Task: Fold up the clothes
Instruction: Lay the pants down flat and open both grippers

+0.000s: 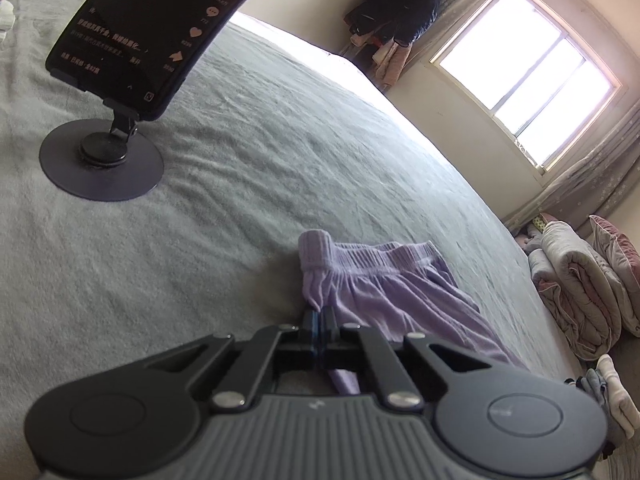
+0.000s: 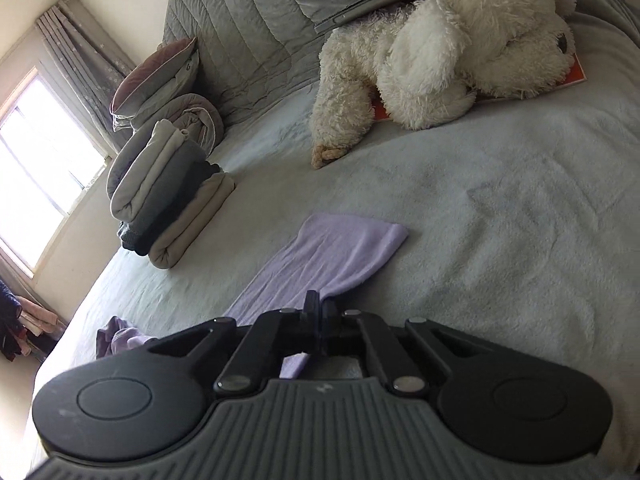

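Observation:
Lilac trousers lie on the grey bed cover. Their ribbed waistband is raised in the left wrist view. My left gripper is shut on the cloth just below the waistband's near corner. In the right wrist view a flat leg of the lilac trousers stretches away from me toward its cuff. My right gripper is shut on the near edge of that leg. The bunched waistband end shows at lower left in that view. Both jaws are closed tight with cloth pinched between them.
A phone on a round-based stand stands on the bed at left. A stack of folded clothes and rolled quilts sit near the headboard. A white plush dog lies on an orange book. Folded bedding lines the bed's far edge.

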{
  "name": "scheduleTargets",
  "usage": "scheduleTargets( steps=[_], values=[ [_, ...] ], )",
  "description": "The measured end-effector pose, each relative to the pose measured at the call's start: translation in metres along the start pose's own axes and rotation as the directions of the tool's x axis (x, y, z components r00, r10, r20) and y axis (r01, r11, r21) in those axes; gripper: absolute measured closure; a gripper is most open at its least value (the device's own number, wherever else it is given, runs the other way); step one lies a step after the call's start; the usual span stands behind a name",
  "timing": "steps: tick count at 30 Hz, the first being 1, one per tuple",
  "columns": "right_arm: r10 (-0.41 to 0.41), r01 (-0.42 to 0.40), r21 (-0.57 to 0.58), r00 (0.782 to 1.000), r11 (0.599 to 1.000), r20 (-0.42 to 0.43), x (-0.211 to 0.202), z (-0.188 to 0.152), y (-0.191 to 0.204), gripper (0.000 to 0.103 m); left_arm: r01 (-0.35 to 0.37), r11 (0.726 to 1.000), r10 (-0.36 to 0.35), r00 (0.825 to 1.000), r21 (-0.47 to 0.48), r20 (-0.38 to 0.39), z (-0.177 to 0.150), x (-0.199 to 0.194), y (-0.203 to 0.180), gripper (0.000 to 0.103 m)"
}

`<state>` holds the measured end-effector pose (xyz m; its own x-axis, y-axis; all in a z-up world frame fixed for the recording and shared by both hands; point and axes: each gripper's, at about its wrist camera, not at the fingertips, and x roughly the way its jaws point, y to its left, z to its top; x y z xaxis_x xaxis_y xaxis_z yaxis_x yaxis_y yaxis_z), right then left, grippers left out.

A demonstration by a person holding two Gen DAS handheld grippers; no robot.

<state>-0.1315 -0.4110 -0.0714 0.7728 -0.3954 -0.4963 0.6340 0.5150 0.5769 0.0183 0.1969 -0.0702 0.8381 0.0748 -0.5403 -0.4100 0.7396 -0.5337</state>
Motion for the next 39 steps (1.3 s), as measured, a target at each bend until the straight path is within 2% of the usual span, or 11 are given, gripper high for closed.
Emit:
scheduleTargets(
  steps=[3,9,12,14,16,20,21,26,30,33,39],
  values=[
    [-0.045,0.048,-0.069,0.998,0.996,0.047,-0.011,-0.001,0.002,0.103,-0.046,0.999,0.046,0.998,0.001,0.035,0.002,-0.012,0.004,0.102],
    [-0.074,0.079,-0.161,0.997,0.984,0.034,-0.003,-0.006,0.004,0.099,-0.093,0.988,0.091,0.996,0.12,0.023,-0.001,-0.012,-0.005,0.097],
    [-0.08,0.089,-0.206,0.995,0.974,0.055,-0.008,-0.005,0.011,0.078,-0.109,0.983,0.104,0.994,0.151,0.039,-0.002,-0.018,-0.012,0.085],
    [-0.085,0.113,-0.249,0.989,0.962,0.119,-0.016,-0.007,0.019,0.04,-0.124,0.977,0.112,0.99,0.171,0.08,-0.004,-0.028,-0.017,0.059],
    [-0.069,0.128,-0.327,0.98,0.936,0.187,-0.025,-0.012,0.03,0.04,-0.137,0.963,0.112,0.987,0.231,0.118,-0.008,-0.035,-0.027,0.056],
    [0.002,0.1,-0.521,0.981,0.848,0.192,-0.026,-0.026,0.059,0.04,-0.094,0.93,0.053,0.991,0.354,0.125,-0.015,-0.039,-0.055,0.021],
    [0.022,0.088,-0.565,0.983,0.821,0.185,-0.026,-0.031,0.066,0.04,-0.075,0.919,0.031,0.992,0.387,0.118,-0.017,-0.04,-0.061,0.02],
    [0.104,-0.046,-0.739,0.994,0.672,0.033,-0.01,-0.06,0.101,0.04,0.049,0.83,-0.071,0.997,0.555,0.017,-0.04,-0.031,-0.094,0.011],
    [0.066,-0.063,-0.732,0.997,0.678,-0.025,0.005,-0.049,0.094,0.045,0.076,0.756,-0.035,0.996,0.65,-0.076,-0.06,-0.013,-0.102,0.01],
    [0.038,-0.076,-0.726,0.997,0.683,-0.068,0.016,-0.04,0.089,0.045,0.092,0.72,-0.009,0.992,0.688,-0.124,-0.073,-0.001,-0.097,0.004],
    [-0.018,-0.1,-0.713,0.988,0.694,-0.155,0.039,-0.023,0.078,0.045,0.109,0.724,-0.023,0.991,0.681,-0.133,-0.075,-0.001,-0.094,0.001]
  ],
)
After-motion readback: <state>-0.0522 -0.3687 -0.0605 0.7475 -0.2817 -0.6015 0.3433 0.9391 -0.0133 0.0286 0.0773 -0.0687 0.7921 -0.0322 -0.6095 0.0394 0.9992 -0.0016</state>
